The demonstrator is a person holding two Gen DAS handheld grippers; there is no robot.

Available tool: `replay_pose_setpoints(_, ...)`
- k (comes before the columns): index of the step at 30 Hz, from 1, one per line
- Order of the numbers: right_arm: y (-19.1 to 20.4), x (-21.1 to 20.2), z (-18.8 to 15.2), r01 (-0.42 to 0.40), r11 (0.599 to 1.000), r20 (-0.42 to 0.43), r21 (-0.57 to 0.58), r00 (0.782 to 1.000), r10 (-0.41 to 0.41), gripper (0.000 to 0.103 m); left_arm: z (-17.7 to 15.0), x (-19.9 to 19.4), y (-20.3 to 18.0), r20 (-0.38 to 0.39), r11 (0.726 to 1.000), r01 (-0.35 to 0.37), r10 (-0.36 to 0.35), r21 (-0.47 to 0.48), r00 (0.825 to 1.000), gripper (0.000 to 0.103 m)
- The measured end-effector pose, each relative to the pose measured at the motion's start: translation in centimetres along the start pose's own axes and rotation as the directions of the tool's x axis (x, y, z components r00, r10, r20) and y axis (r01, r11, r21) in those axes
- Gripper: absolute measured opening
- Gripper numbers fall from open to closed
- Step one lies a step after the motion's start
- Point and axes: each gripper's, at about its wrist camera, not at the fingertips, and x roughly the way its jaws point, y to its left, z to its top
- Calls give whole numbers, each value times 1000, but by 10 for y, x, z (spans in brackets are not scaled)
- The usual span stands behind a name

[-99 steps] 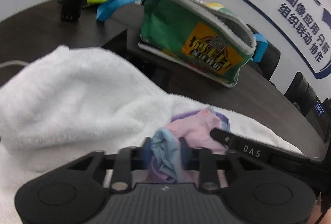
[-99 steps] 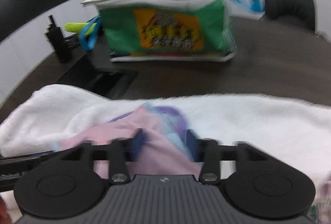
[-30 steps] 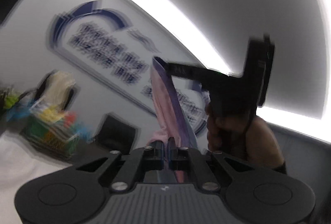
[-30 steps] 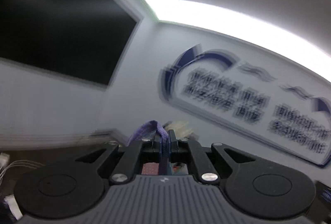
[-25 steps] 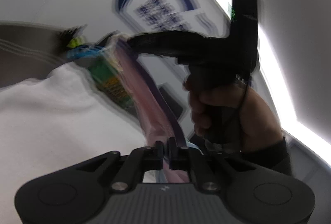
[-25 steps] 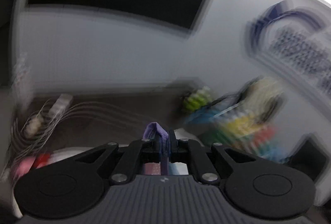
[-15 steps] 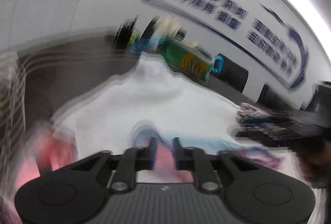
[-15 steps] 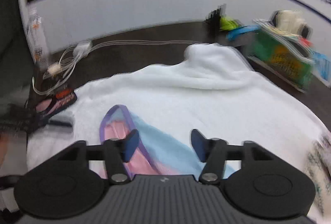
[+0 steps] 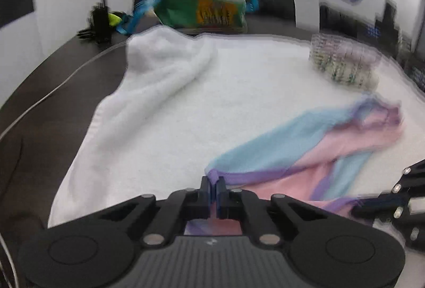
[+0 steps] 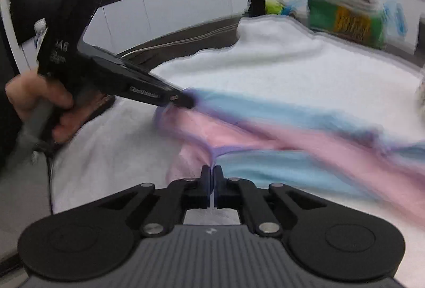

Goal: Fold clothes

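A pink, light-blue and purple garment (image 9: 313, 144) lies stretched out on a white towel (image 9: 186, 91); it also shows in the right wrist view (image 10: 305, 133). My left gripper (image 9: 213, 181) is shut on its purple edge at one corner. My right gripper (image 10: 212, 172) is shut on the purple edge at another corner. The left gripper (image 10: 183, 100) shows in the right wrist view, pinching the cloth at the left. Part of the right gripper (image 9: 398, 197) shows at the right edge of the left wrist view.
The towel covers a dark table (image 9: 47, 80). A green bag (image 9: 202, 11) full of clothes stands at the back, with a black holder (image 9: 99, 19) to its left. A folded patterned stack (image 9: 345, 64) sits on the towel at the far right. A cable (image 9: 47, 94) runs along the left.
Both grippers swung the garment up in the air, then brought it down and spread it flat on the towel. Half a second ago both showed a gap between the fingers; now both are shut.
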Motion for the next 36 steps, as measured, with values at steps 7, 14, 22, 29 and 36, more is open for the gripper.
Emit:
replay_pose_setpoints(7, 16, -167, -40, 185, 949, 86, -256, 982, -169, 1, -92, -71, -93, 113, 895, 364, -346, -259, 931, 2)
replay_pose_setpoints(14, -8, -199, -108, 103, 991, 16, 89, 994, -105, 15, -126, -97, -95, 105, 970, 225, -215, -94, 971, 5)
replay_pose_setpoints(22, -29, -94, -112, 286, 933, -65, 220, 958, -279, 22, -111, -71, -166, 33, 867, 102, -134, 488, 990, 37)
replay_pose_setpoints(29, -44, -157, -121, 352, 867, 1, 353, 927, -376, 1, -88, -62, -100, 64, 989, 47, -57, 143, 996, 3)
replay_pose_setpoints(36, -49, -162, -122, 354, 880, -8, 318, 929, -371, 32, -112, -83, -84, 164, 1000, -13, 14, -6, 986, 32)
